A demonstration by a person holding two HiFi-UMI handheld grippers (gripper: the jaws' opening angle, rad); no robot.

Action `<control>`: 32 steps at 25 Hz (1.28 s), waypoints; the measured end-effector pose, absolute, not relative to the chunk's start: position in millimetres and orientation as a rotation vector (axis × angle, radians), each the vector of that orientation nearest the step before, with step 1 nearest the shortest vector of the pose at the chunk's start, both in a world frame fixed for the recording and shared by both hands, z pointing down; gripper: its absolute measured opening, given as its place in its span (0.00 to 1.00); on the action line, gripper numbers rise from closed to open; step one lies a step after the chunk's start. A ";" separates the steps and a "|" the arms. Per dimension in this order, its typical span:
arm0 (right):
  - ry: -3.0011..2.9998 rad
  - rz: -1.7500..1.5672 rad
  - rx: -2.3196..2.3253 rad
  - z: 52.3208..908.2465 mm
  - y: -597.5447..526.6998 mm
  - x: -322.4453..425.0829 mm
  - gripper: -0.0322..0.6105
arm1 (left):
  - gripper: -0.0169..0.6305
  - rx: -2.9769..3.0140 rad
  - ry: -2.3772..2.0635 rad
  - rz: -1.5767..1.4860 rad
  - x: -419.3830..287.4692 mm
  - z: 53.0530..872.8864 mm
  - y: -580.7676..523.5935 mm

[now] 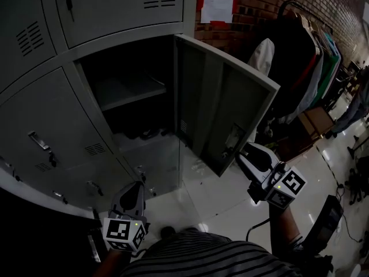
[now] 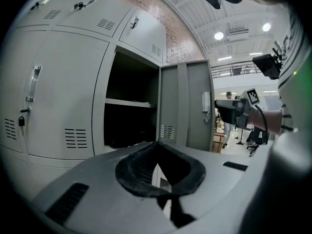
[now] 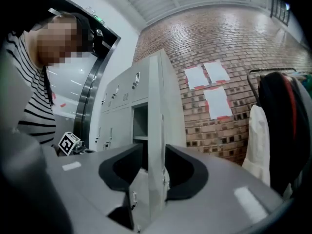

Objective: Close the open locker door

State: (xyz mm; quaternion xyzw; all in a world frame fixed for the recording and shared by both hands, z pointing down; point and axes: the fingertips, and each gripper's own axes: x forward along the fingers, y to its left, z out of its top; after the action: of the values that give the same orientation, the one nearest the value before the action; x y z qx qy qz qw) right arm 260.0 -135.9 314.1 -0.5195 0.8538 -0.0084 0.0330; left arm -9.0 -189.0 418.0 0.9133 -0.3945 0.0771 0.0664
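Note:
The grey locker door (image 1: 225, 108) stands swung out to the right of its dark compartment (image 1: 130, 97), which has a shelf inside. My right gripper (image 1: 245, 154) is at the door's free lower edge, just below the latch (image 1: 233, 138). In the right gripper view the door's thin edge (image 3: 156, 106) runs up between the jaws of the right gripper (image 3: 153, 155). They stand open, with a gap on the left side. My left gripper (image 1: 134, 190) hangs low in front of the lower lockers, shut and empty. In the left gripper view the left gripper (image 2: 157, 145) faces the open door (image 2: 187, 106).
Closed locker doors (image 1: 52, 131) with handles surround the opening. A clothes rack (image 1: 300, 56) with hanging garments and a cardboard box (image 1: 314, 120) stand to the right by the brick wall. Papers (image 1: 219, 2) hang on the wall. Another person (image 1: 354, 111) stands at the far right.

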 end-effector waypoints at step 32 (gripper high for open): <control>3.015 0.009 -0.859 315.6 -258.4 -19.7 0.19 | 0.03 2.532 -1.608 0.192 -152.6 399.9 -220.0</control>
State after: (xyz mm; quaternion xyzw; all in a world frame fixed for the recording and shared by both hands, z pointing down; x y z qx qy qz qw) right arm -19.7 -258.4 315.6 -0.2742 0.9617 0.0029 0.0034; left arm -152.6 -220.0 399.9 0.8404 -0.5338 0.0637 0.0680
